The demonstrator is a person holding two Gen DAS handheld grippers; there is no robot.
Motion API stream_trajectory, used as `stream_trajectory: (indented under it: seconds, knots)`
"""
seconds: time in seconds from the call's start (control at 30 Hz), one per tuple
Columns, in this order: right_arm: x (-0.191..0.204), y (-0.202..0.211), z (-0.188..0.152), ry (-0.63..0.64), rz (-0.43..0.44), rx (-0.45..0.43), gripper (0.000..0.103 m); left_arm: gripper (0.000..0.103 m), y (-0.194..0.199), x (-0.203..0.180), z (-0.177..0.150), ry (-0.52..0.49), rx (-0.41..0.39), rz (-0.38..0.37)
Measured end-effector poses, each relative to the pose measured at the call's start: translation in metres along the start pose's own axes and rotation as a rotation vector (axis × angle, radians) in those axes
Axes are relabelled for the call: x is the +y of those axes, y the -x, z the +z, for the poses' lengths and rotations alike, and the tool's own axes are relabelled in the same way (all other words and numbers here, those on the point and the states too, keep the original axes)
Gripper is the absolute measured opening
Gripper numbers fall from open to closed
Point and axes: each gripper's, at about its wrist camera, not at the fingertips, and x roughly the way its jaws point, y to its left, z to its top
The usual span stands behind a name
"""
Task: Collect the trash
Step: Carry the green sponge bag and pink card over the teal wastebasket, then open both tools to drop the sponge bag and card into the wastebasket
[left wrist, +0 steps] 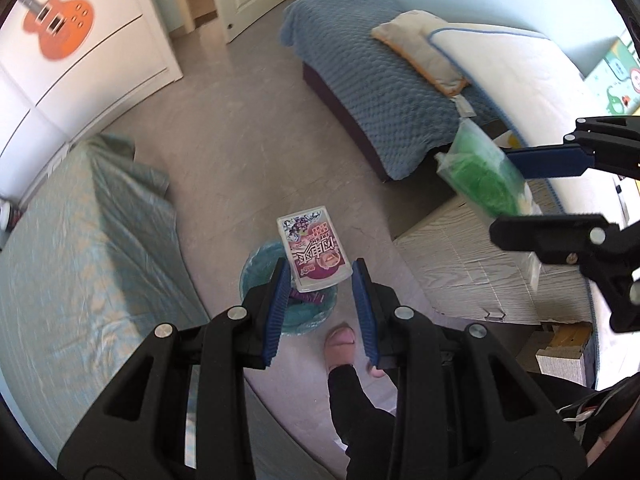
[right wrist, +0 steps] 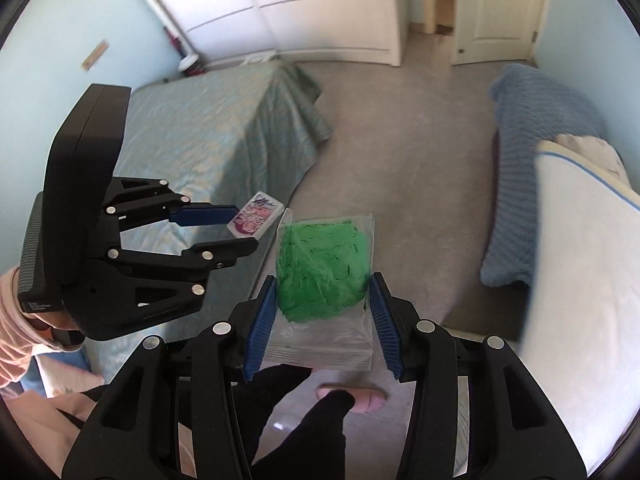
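My left gripper (left wrist: 319, 286) is shut on a small flat purple-and-white snack packet (left wrist: 314, 249), which hangs right above a teal-lined bin (left wrist: 262, 270) on the floor. The same gripper (right wrist: 232, 230) and its packet (right wrist: 256, 220) show at the left of the right wrist view. My right gripper (right wrist: 323, 322) is shut on a clear plastic bag with green material inside (right wrist: 323, 268), held over the floor between the beds. In the left wrist view that green bag (left wrist: 482, 176) and right gripper (left wrist: 508, 196) are at the right edge.
A bed with a pale green cover (left wrist: 88, 232) lies on the left, a bed with a blue blanket (left wrist: 372, 80) on the right. A white cabinet top (left wrist: 464, 264) stands near the bin. A person's foot in a pink slipper (left wrist: 340, 344) is below the bin. A wardrobe (right wrist: 320, 12) stands at the far wall.
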Motion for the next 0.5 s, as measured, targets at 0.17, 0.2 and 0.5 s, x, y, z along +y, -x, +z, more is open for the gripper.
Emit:
stream_trajectory:
  seconds: [0.17, 0.2, 0.5]
  knots:
    - [0.021, -0.021, 0.013, 0.054, 0.027, 0.044, 0.047, 0.030, -0.003, 0.023, -0.014, 0.051, 0.013, 0.004]
    - [0.025, -0.024, 0.014, 0.062, 0.030, 0.051, 0.047, 0.030, -0.003, 0.027, -0.017, 0.057, 0.016, 0.005]
    - [0.051, -0.045, 0.024, 0.094, 0.054, 0.093, 0.050, 0.031, -0.016, 0.051, -0.027, 0.099, 0.044, 0.007]
